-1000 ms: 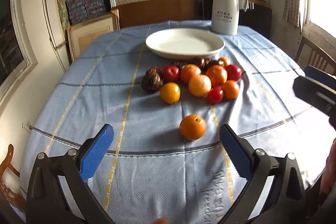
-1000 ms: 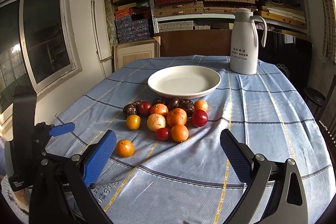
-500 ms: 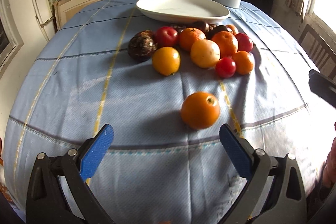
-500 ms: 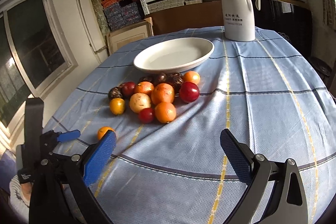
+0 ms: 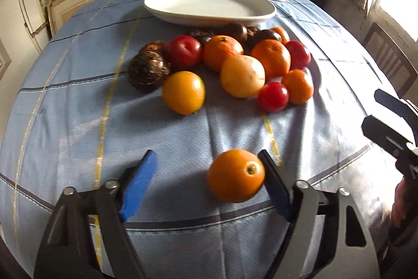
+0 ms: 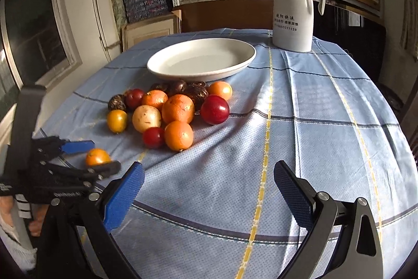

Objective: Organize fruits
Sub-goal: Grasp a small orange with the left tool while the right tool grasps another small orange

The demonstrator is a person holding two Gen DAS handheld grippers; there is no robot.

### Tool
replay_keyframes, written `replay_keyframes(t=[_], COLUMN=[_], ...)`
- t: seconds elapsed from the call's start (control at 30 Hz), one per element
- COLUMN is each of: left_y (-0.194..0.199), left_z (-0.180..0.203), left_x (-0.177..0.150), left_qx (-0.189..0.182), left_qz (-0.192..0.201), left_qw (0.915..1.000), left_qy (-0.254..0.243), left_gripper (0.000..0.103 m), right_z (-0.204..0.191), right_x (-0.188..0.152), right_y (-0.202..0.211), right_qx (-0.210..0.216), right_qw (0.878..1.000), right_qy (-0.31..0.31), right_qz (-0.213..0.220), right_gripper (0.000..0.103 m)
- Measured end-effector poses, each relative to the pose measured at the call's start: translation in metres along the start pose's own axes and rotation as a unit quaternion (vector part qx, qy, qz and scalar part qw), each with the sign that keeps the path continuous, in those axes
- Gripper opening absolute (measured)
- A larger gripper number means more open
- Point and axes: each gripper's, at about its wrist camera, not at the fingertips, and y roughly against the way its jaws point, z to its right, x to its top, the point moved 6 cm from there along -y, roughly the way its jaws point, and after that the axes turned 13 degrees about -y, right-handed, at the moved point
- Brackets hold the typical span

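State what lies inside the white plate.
The white plate shows only bare white surface in both views; no fruit lies inside. Its near rim hides a thin strip of the bottom.

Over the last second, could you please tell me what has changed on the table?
The left gripper has advanced to the lone orange, which now sits between its open jaws, against the right one, not yet clamped. The right gripper moved slightly forward, open and empty. The fruit pile, plate and jug stayed put.
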Motion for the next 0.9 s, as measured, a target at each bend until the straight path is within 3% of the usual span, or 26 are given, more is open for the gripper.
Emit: replay_keyframes(t=[0.07,0.17,0.23,0.37,0.57,0.67,0.7,0.73,0.9], left_y=[0.002,0.005,0.008,0.014,0.014,0.014,0.015,0.014,0.014], left_z=[0.001,0.005,0.008,0.007,0.006,0.007,0.006,0.005,0.004], left_x=[0.001,-0.002,-0.005,-0.015,-0.017,-0.017,-0.018,-0.017,-0.016], left_qx=[-0.003,0.005,0.005,-0.005,-0.006,-0.007,-0.010,-0.016,-0.037], left_qz=[0.006,0.011,0.015,0.020,0.028,0.030,0.031,0.032,0.040], left_qw=[1.0000,0.9998,0.9996,0.9995,0.9992,0.9992,0.9992,0.9991,0.9984], left_qy=[-0.006,-0.018,-0.025,-0.026,-0.028,-0.027,-0.025,-0.020,-0.019], left_gripper=[0.054,0.040,0.037,0.037,0.037,0.037,0.037,0.037,0.037], right_z=[0.001,0.003,0.002,-0.005,-0.031,-0.034,-0.033,-0.032,-0.032], right_x=[-0.001,-0.003,-0.004,0.000,0.006,0.011,0.013,0.014,0.017], right_y=[-0.004,-0.007,-0.008,-0.009,-0.031,-0.047,-0.054,-0.061,-0.075], right_qx=[0.007,0.015,0.020,0.022,0.016,0.028,0.033,0.042,0.075], right_qw=[1.000,1.000,1.000,1.000,0.998,0.997,0.997,0.995,0.991], right_qy=[-0.008,-0.015,-0.016,-0.003,0.045,0.037,0.029,0.020,-0.005], right_qz=[-0.008,-0.017,-0.016,-0.013,-0.033,-0.058,-0.070,-0.083,-0.111], right_gripper=[0.099,0.100,0.099,0.099,0.082,0.060,0.045,0.038,0.038])
